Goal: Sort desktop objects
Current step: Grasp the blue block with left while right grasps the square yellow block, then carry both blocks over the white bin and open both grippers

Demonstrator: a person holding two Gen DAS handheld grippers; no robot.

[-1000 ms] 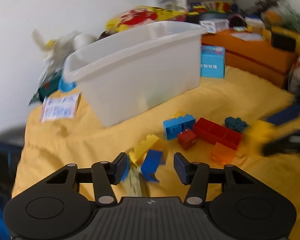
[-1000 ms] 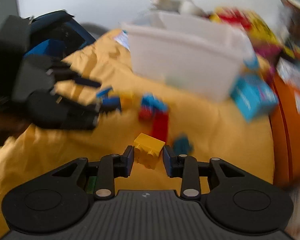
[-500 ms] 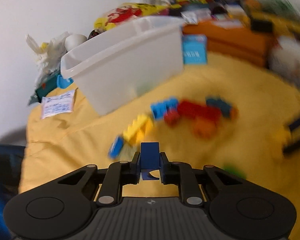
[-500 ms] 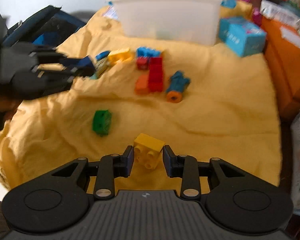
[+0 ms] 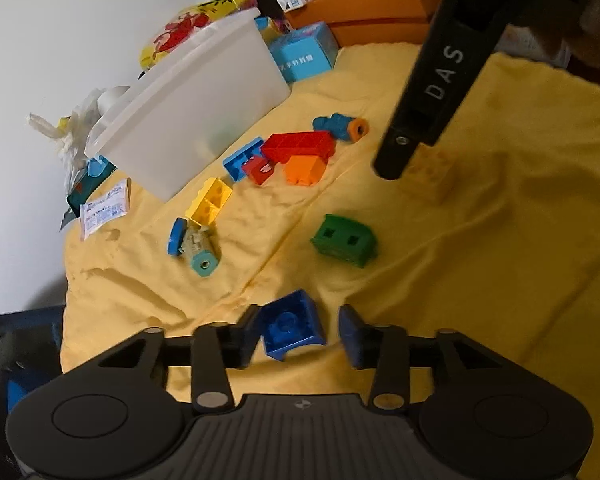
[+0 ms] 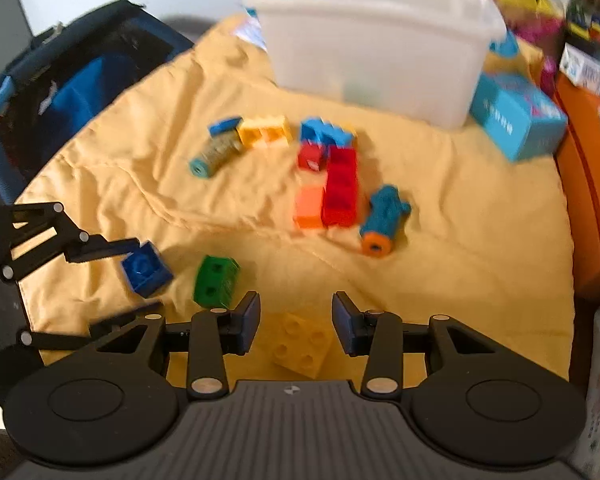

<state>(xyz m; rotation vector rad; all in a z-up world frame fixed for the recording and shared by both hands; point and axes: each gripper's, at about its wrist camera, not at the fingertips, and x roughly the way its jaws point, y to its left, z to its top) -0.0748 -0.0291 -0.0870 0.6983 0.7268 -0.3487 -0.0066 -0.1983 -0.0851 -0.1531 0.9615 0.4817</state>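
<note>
On a yellow cloth [image 5: 500,240] strewn with toy bricks, two hand-held grippers hang low over a near patch, well apart from the white bin [image 6: 380,48] at the back. The left gripper [image 5: 296,328] has its jaws spread wide with a blue brick [image 5: 290,330] lying between them, tilted on the cloth; the brick sits just against the left-hand pad and clear of the other, so it looks let go rather than held. The right gripper [image 6: 296,322] is likewise spread, a yellow brick [image 6: 302,346] resting on the cloth between its pads with a gap on either side. From the left camera that yellow brick [image 5: 432,172] is faint against the cloth beside the right gripper's dark finger, and its edges are hard to make out.

A green brick [image 6: 216,282] sits near both, between the blue and yellow ones. The placing suggests the near patch is being used as a sorting spot, one brick of each colour laid apart from the main scatter: red [image 6: 340,192], orange [image 6: 308,208], light-blue [image 6: 324,132] and yellow pieces [image 6: 264,130] and two small cylinders [image 6: 214,156] nearer the bin. Most of that scatter remains unsorted.
</note>
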